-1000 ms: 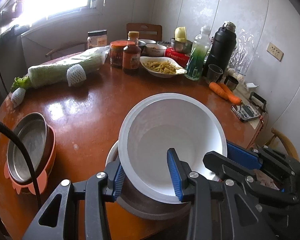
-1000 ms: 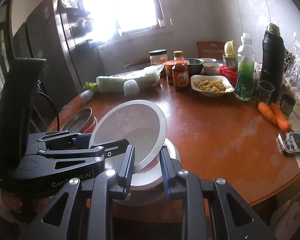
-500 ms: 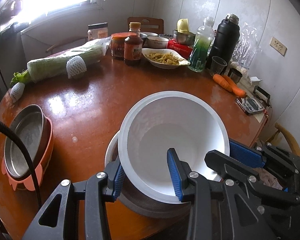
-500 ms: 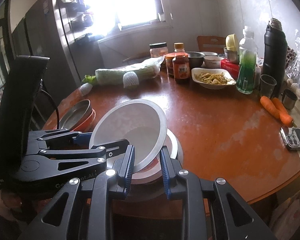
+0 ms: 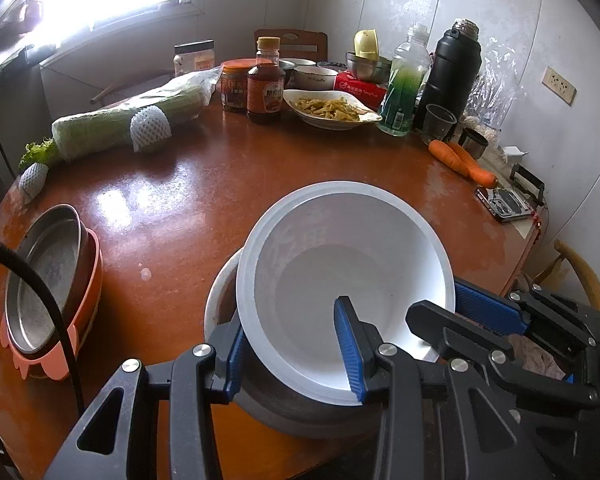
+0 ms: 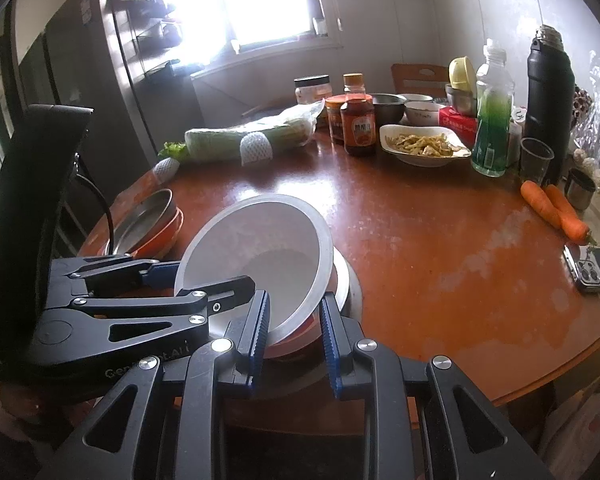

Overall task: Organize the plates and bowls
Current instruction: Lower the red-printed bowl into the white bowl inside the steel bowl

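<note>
One white bowl [image 5: 352, 280], plain, matte, deep-sided with a thin flat rim, empty; held tilted above one stack of dishes [image 5: 220, 300] at the near edge of the round wooden table [image 5: 204, 200]. One second stack, a metal pan in an orange dish [image 5: 48, 280], at the table's left edge. Two carrots [image 5: 460, 160]; one black flask [image 5: 452, 76]; one green-liquid bottle [image 5: 404, 88]; one plate of food [image 5: 332, 110]. Left gripper [image 5: 296, 348], angled downward, jaws narrow and clamped on the bowl's near rim, one pad inside, one outside. Right gripper [image 6: 292, 332], angled downward, jaws narrow and pinching the bowl's rim on its right side.
</note>
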Demonstrator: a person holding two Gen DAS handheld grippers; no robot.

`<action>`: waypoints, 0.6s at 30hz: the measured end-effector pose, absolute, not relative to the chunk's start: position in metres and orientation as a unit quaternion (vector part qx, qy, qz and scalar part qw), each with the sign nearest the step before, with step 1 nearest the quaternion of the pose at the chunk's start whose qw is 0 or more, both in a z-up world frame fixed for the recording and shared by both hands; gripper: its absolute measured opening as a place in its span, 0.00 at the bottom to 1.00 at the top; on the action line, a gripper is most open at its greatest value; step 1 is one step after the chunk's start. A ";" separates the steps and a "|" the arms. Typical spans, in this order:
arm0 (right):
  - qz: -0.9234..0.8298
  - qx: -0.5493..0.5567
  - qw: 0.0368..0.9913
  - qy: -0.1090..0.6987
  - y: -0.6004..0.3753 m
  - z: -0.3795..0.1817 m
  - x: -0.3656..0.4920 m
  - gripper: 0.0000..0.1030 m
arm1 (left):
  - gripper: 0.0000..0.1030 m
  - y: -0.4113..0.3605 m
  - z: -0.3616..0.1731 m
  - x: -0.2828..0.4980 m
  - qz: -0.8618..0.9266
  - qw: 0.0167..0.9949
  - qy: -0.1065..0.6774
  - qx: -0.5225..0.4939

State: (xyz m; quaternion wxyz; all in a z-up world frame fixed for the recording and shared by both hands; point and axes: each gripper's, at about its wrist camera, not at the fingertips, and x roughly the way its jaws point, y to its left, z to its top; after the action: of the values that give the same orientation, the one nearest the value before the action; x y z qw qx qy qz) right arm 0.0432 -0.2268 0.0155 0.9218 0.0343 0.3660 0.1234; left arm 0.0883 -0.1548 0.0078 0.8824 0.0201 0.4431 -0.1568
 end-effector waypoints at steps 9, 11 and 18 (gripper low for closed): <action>0.120 0.031 0.920 0.372 -0.226 0.013 0.044 0.27 | 0.39 -0.155 0.006 0.087 -0.148 0.883 0.443 0.032; 0.119 0.032 0.920 0.373 -0.226 0.012 0.045 0.27 | 0.39 -0.155 0.006 0.087 -0.148 0.883 0.444 0.031; 0.118 0.032 0.919 0.375 -0.227 0.010 0.045 0.27 | 0.40 -0.152 0.005 0.087 -0.142 0.884 0.444 0.032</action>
State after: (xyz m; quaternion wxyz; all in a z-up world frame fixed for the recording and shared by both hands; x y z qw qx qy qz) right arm 0.0447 -0.2267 0.0103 0.9191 0.0317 0.3746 0.1175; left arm 0.0866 -0.1523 0.0054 0.8843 0.0320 0.4435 -0.1424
